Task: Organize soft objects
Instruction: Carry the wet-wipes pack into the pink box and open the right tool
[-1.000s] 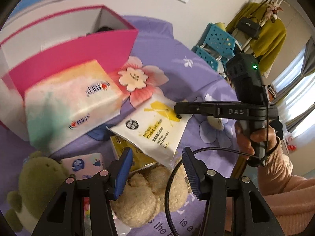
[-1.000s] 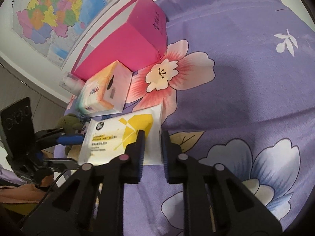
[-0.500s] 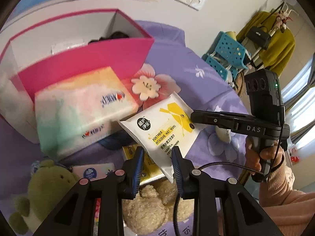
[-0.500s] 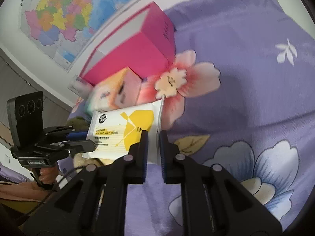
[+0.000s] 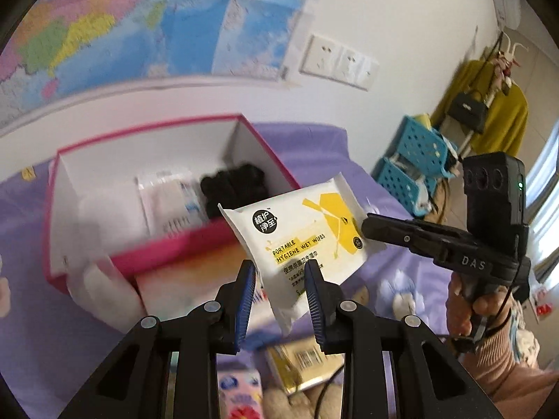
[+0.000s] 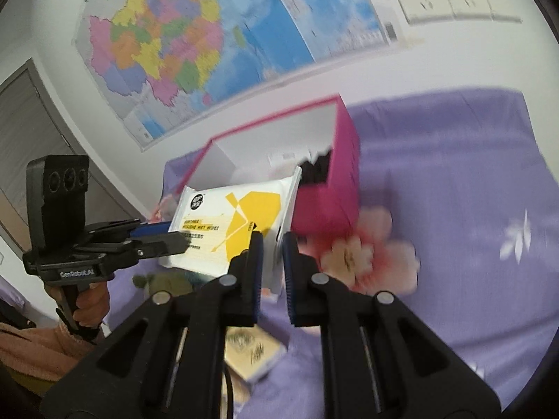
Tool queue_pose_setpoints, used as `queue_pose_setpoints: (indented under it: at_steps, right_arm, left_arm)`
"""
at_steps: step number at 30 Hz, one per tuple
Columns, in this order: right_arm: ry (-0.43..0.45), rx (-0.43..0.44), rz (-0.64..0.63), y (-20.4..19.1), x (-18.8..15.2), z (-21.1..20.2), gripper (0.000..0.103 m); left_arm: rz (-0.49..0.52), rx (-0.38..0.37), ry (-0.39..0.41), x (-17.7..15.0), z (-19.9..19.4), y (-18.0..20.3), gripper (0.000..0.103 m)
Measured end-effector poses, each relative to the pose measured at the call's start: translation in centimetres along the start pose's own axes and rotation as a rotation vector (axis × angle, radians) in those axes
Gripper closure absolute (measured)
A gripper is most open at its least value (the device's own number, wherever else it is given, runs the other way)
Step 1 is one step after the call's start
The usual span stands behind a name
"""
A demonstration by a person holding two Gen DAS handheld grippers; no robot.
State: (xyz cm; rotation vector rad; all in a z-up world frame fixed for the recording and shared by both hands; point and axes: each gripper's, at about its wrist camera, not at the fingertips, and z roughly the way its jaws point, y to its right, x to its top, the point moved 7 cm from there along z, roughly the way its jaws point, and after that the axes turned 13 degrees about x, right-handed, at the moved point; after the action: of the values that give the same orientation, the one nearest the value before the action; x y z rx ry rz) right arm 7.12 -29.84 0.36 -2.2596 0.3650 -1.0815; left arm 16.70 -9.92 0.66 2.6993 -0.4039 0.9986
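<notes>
A white and yellow wet wipes pack (image 5: 300, 241) (image 6: 237, 216) hangs in the air in front of the open pink box (image 5: 174, 244) (image 6: 328, 202). My left gripper (image 5: 279, 279) is shut on the pack's near lower corner. It shows in the right wrist view as the left gripper (image 6: 171, 241) at the pack's left end. My right gripper (image 6: 273, 244) is shut on the pack's sealed right edge. In the left wrist view the right gripper (image 5: 370, 227) pinches that same edge. The box holds a black soft item (image 5: 234, 188) and white packs (image 5: 167, 199).
On the purple flowered bedspread (image 6: 454, 244) below lie a blurred orange and white tissue pack (image 5: 181, 286), a yellow box (image 5: 300, 359) (image 6: 251, 349), a small pink packet (image 5: 241, 394), a beige plush (image 5: 290, 401) and a green plush (image 6: 160, 282). Blue baskets (image 5: 415, 160) stand past the bed.
The left gripper's jaws closed on the wipes pack. Both grippers then lifted the pack off the bed, up to the level of the pink box's opening.
</notes>
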Motion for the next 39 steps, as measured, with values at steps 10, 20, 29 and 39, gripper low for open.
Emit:
queue_pose_setpoints:
  at_steps: [10, 20, 29, 39]
  right_arm:
    - [0.02, 0.006, -0.015, 1.3, 5.2, 3.4, 0.089]
    - [-0.021, -0.038, 0.003, 3.5, 6.7, 6.9, 0.089]
    - [-0.039, -0.107, 0.04, 5.3, 6.0, 8.1, 0.085]
    - [0.014, -0.073, -0.045, 1.1, 5.4, 4.3, 0.08]
  left_arm:
    - [-0.075, 0.081, -0.009, 4.2, 3.0, -3.4, 0.074]
    - [-0.115, 0.165, -0.069, 5.5, 6.7, -5.2, 0.074]
    - [-0.122, 0.212, -0.106, 5.5, 8.6, -5.8, 0.066]
    - [-0.07, 0.217, 0.064, 4.7, 2.8, -5.2, 0.058]
